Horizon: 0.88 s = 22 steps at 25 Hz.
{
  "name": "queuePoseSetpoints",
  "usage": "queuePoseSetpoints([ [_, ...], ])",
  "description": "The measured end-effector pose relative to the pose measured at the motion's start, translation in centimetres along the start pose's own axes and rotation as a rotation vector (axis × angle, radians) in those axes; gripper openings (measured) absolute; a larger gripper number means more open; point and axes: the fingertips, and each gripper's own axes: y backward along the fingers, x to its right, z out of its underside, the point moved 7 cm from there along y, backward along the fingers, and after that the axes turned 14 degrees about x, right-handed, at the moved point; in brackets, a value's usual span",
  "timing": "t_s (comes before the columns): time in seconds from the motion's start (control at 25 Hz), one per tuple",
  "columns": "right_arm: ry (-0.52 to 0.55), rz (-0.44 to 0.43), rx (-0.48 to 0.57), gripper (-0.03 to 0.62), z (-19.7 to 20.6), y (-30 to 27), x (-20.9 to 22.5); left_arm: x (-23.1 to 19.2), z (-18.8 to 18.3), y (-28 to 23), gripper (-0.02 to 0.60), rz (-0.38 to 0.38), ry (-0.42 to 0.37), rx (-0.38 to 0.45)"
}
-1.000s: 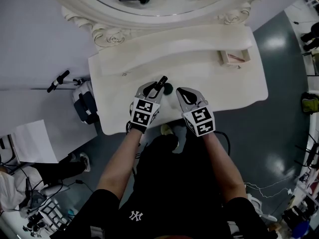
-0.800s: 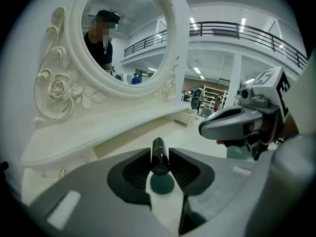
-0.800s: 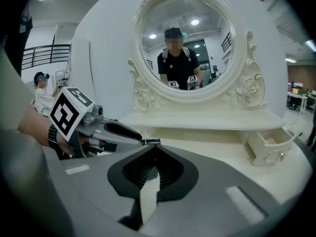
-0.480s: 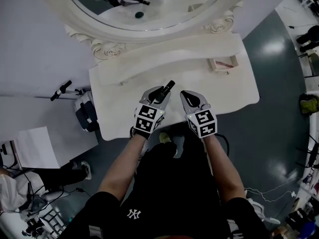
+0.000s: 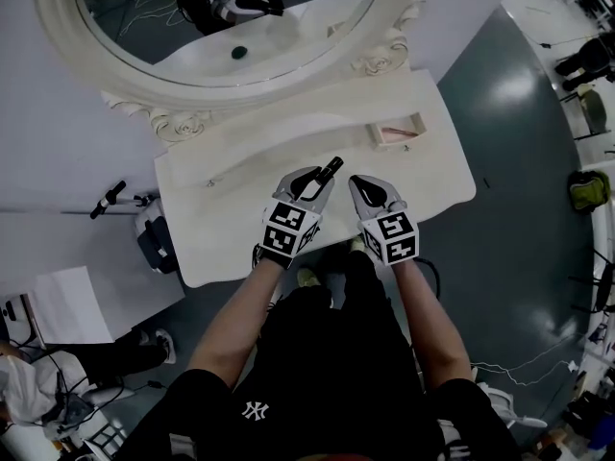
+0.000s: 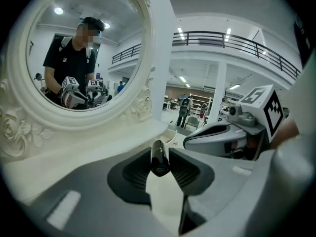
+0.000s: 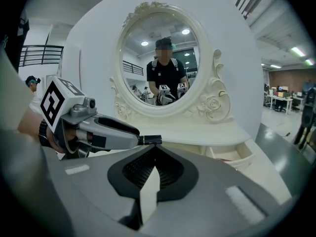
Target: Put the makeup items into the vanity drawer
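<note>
Left gripper (image 5: pixel 313 181) is clenched on a slim dark tube (image 6: pixel 159 154). It holds the tube near one end, with the rest poking forward past the jaws. Right gripper (image 5: pixel 365 184) is pinched together on nothing, just beside the left. Both hover over the front of the vanity top (image 5: pixel 231 214). The drawer (image 5: pixel 398 142) is open at back right, well apart from the tube.

My read: carry phase. I'd swing the left across with the right held clear, then lower the tube lengthwise inside the drawer walls. I'd release only once it's low, since a round tube will likely roll off the rim.
</note>
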Motion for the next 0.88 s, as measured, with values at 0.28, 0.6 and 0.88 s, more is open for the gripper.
queuePoseSetpoints([
  [0.28,-0.008,0.056,0.016,0.026,-1.0,1.8,6.0,2.3,-1.2,-6.0,0.107,0.054,-0.004,-0.006],
  [0.6,-0.031,0.087,0.020,0.026,-1.1,2.9,12.4,4.2,-1.9,-13.0,0.107,0.095,-0.021,-0.030],
  [0.88,-0.061,0.092,0.014,0.026,-0.5,3.1,17.1,5.1,-1.4,-18.5,0.107,0.110,-0.036,-0.078],
])
